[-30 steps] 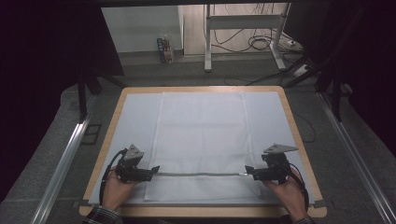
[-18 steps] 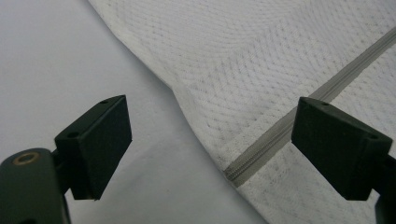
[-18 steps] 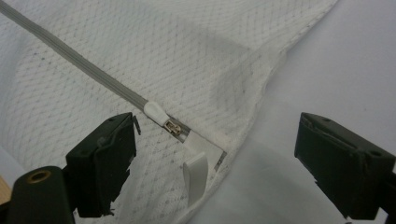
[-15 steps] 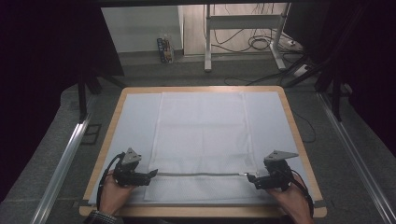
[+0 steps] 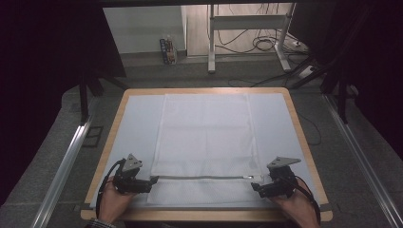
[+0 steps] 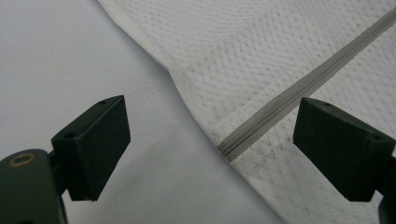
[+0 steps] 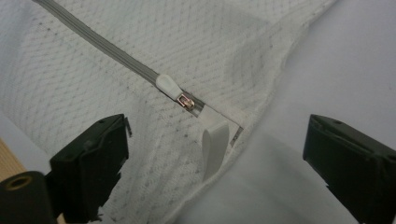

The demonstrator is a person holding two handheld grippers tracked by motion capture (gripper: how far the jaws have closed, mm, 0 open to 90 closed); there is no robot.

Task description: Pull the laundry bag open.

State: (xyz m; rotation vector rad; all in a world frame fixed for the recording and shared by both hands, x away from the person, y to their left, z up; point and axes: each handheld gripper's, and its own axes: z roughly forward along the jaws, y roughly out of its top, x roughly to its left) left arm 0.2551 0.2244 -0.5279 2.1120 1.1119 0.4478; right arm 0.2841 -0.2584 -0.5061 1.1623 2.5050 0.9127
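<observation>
While both grippers rest low at the near side of the table, these lines run from the fingers outward.

Left gripper (image 5: 151, 181) fingers: jaws stand wide apart in the left gripper view, clamped on nothing; bare blue-white mat (image 6: 70, 60) lies between them and under the left finger (image 6: 95, 140).

Zipper end by left fingers: the grey zipper (image 6: 299, 91) of the white mesh bag (image 6: 261, 42) stops just ahead of the gap, nearer the right finger (image 6: 341, 144) than the left one; it runs away diagonally past that finger.

Bag edge by left fingers: the hemmed side edge crosses the gap on a slant, bag on one side, open mat on the other.

Right gripper (image 5: 254, 186) fingers: jaws also wide apart in the right gripper view, holding nothing.

Zipper pull by right fingers: the white pull tab (image 7: 166, 85) with its small metal slider (image 7: 187, 101) lies ahead of the gap, closer to the left finger (image 7: 93, 163); a white fabric loop (image 7: 215, 149) lies between the fingers, at the bag's corner.

Bag edge by right fingers: the side edge slants up and away from the loop; beyond it, toward the right finger (image 7: 350, 163), is plain mat.

Bag overall: flat on the mat in the high view, zipper stretched straight between the two grippers.

Open room: bare mat lies outside each gripper up to the wooden table edge (image 5: 304, 137); the near table edge lies just behind the hands (image 5: 114, 202).
</observation>
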